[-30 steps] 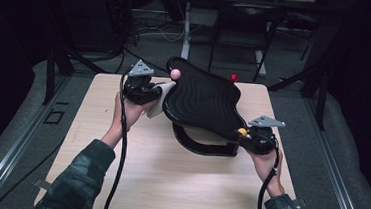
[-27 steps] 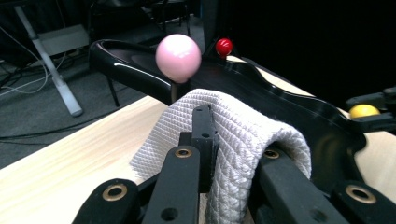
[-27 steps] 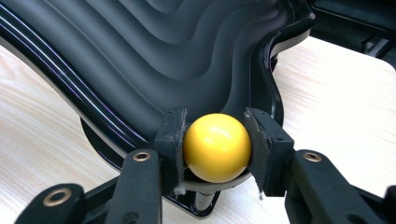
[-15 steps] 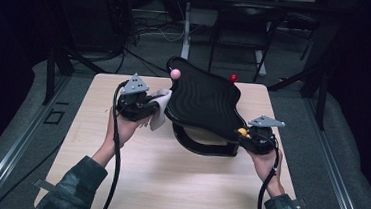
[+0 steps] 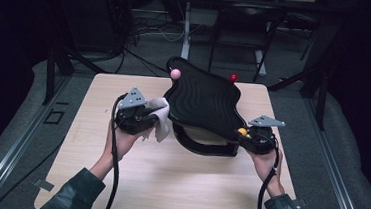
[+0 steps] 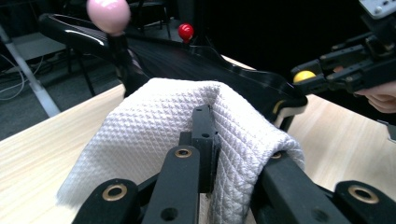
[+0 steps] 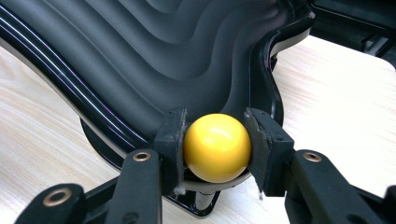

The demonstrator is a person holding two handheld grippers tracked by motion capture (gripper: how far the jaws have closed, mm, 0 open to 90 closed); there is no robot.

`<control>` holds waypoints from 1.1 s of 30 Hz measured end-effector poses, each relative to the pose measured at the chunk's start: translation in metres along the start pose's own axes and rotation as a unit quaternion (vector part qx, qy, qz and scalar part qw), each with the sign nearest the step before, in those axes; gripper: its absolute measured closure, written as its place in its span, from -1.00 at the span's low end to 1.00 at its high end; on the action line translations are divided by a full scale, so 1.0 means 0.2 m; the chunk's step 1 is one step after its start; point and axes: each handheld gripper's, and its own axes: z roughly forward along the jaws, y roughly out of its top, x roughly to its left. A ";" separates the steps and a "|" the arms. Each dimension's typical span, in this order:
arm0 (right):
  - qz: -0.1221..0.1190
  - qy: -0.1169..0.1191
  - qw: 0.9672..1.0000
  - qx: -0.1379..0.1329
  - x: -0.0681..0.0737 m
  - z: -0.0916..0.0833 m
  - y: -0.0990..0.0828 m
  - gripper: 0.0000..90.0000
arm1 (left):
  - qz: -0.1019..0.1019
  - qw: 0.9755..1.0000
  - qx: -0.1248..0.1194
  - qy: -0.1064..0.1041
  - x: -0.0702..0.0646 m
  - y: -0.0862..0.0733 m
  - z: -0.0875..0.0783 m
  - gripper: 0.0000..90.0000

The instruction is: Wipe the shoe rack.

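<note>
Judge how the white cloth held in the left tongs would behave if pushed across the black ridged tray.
The white cloth drapes in folds over the left tongs, so it is probably floppy and light. Its waffle weave would likely drag on the black ridged tray rather than slide.

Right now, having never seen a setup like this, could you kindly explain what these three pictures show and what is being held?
A person sits at a wooden table with a hand-held two-jaw tool in each hand; there is no robot arm. The high view looks down from above the person. The other two pictures come from small cameras riding on each tool, looking along its black jaws. On the table stands a black wavy tray on a stand, with ball-shaped knobs: pink, red and yellow. The left gripper is shut on a white cloth beside the tray's edge. The right gripper is shut on the yellow knob, apparently steadying the tray.
</note>
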 end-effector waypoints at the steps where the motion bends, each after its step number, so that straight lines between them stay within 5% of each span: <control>1: -0.001 0.000 1.000 0.000 0.00 0.00 0.00 0.32 | 0.002 1.000 -0.002 -0.003 -0.01 0.00 0.00 0.88; 13: 0.000 0.001 1.000 0.000 0.00 0.00 0.00 0.32 | 0.005 0.999 0.017 -0.036 -0.09 -0.06 0.06 0.87; 20: -0.001 0.002 1.000 -0.001 0.00 0.00 0.00 0.32 | 0.007 0.999 0.039 -0.030 -0.09 -0.11 0.08 0.87; 26: -0.001 0.003 1.000 -0.001 0.00 0.00 0.00 0.32 | -0.019 0.999 0.043 -0.014 -0.03 -0.19 0.05 0.87; 33: -0.001 0.003 1.000 0.000 0.00 0.00 0.00 0.32 | -0.055 0.998 0.020 0.008 0.03 -0.27 -0.09 0.87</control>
